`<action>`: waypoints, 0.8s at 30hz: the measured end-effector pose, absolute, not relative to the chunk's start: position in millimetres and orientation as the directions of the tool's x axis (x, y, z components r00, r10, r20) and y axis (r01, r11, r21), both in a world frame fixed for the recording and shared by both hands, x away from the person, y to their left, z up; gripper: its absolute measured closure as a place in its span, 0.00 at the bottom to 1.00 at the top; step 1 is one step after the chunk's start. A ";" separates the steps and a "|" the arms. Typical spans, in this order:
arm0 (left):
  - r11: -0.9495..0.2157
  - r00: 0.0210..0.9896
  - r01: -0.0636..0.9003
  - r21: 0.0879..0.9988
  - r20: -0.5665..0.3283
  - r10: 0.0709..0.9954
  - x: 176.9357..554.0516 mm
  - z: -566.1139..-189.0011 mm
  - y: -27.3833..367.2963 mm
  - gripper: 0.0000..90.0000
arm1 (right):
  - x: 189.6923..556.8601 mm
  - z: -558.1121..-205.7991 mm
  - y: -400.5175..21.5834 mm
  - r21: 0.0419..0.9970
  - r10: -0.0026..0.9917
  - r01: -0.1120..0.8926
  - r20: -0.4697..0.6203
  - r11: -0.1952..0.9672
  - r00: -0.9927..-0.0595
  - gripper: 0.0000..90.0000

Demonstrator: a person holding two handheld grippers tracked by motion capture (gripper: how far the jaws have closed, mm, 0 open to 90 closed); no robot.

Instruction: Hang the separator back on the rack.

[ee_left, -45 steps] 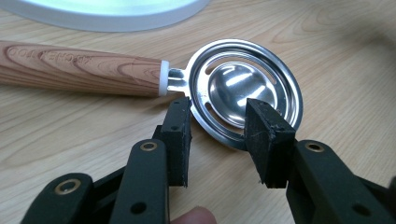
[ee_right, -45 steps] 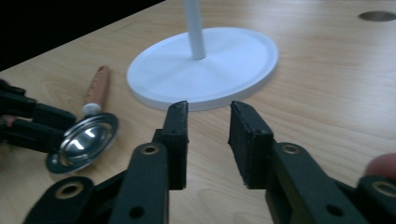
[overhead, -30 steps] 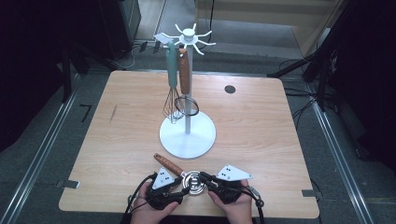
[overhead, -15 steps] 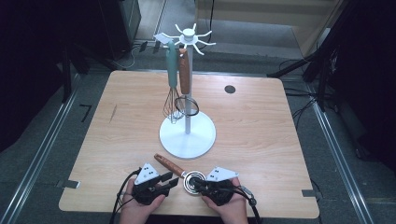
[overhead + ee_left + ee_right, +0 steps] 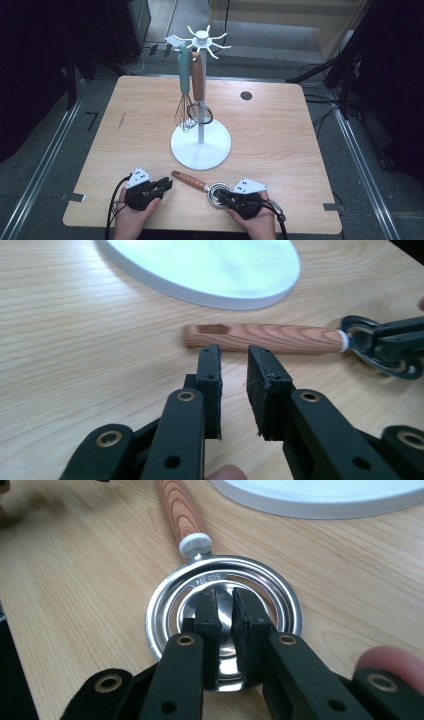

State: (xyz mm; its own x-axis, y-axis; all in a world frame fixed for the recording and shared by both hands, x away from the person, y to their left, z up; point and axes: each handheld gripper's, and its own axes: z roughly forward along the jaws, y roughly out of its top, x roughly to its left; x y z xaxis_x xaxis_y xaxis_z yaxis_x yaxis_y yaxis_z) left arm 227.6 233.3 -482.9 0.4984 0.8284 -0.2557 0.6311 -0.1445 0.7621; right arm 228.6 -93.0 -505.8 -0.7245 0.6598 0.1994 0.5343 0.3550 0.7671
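A utensil with a wooden handle (image 5: 189, 180) and a round steel head (image 5: 218, 192) lies flat near the table's front edge. My right gripper (image 5: 222, 196) (image 5: 223, 594) has its jaws almost together, tips over the dished middle of the steel head (image 5: 165, 605), and nothing shows between them. My left gripper (image 5: 167, 183) (image 5: 234, 352) sits just short of the handle's free end (image 5: 270, 336). Its jaws have just been closing. A narrow gap remains, with nothing in it.
A white utensil stand (image 5: 201, 150) rises mid-table just behind the utensil, with a teal-handled whisk (image 5: 185, 107) and a brown-handled tool (image 5: 198, 75) on its hooks. Its base (image 5: 210, 265) lies close ahead of both grippers. A dark cable hole (image 5: 245, 95) marks the far side.
My left gripper has slid left, from beside the steel head to the handle's free end, and its jaws have narrowed. The right gripper and the utensil have stayed put.
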 end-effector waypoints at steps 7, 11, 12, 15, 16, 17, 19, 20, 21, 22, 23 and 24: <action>-0.126 0.480 0.635 0.762 -0.262 0.837 229.1 -483.6 239.7 0.90 | 228.1 -506.2 -103.9 0.769 0.668 0.535 0.195 0.350 -0.718 0.92; -0.105 0.471 0.629 0.771 -0.270 0.840 228.7 -481.8 243.9 0.92 | 227.8 -506.5 -110.6 0.769 0.676 0.538 0.194 0.344 -0.711 0.92; -0.100 0.468 0.625 0.774 -0.269 0.842 228.8 -481.5 245.3 0.93 | 228.0 -506.6 -114.4 0.769 0.683 0.540 0.193 0.341 -0.705 0.92; -0.083 0.453 0.625 0.776 -0.275 0.848 229.8 -480.7 253.1 0.96 | 227.2 -506.8 -119.5 0.768 0.685 0.543 0.195 0.338 -0.702 0.92; -0.074 0.448 0.625 0.777 -0.279 0.850 230.1 -480.3 255.8 0.96 | 226.7 -506.8 -121.0 0.769 0.682 0.540 0.193 0.341 -0.706 0.92; -0.072 0.445 0.623 0.779 -0.277 0.852 230.4 -479.6 259.4 0.97 | 225.7 -506.9 -122.3 0.769 0.684 0.542 0.194 0.340 -0.704 0.92; -0.062 0.436 0.619 0.783 -0.278 0.856 230.9 -478.6 263.5 0.99 | 225.2 -506.9 -124.1 0.770 0.683 0.539 0.191 0.341 -0.705 0.92; -0.034 0.421 0.614 0.789 -0.290 0.859 232.2 -476.4 273.7 1.00 | 223.6 -507.0 -127.9 0.767 0.687 0.545 0.195 0.338 -0.700 0.92; -0.034 0.421 0.614 0.789 -0.290 0.859 232.2 -476.4 273.7 1.00 | 223.0 -507.3 -130.1 0.769 0.691 0.545 0.192 0.335 -0.697 0.92; -0.006 0.396 0.606 0.795 -0.295 0.869 233.3 -474.4 285.2 1.00 | 222.2 -507.2 -132.2 0.768 0.694 0.549 0.196 0.331 -0.693 0.92; 0.009 0.383 0.602 0.798 -0.299 0.874 233.7 -473.6 291.3 1.00 | 221.9 -507.4 -134.7 0.768 0.695 0.549 0.197 0.329 -0.692 0.91; 0.020 0.370 0.600 0.800 -0.299 0.880 234.1 -472.8 297.6 1.00 | 221.2 -507.4 -136.8 0.767 0.700 0.554 0.201 0.322 -0.685 0.91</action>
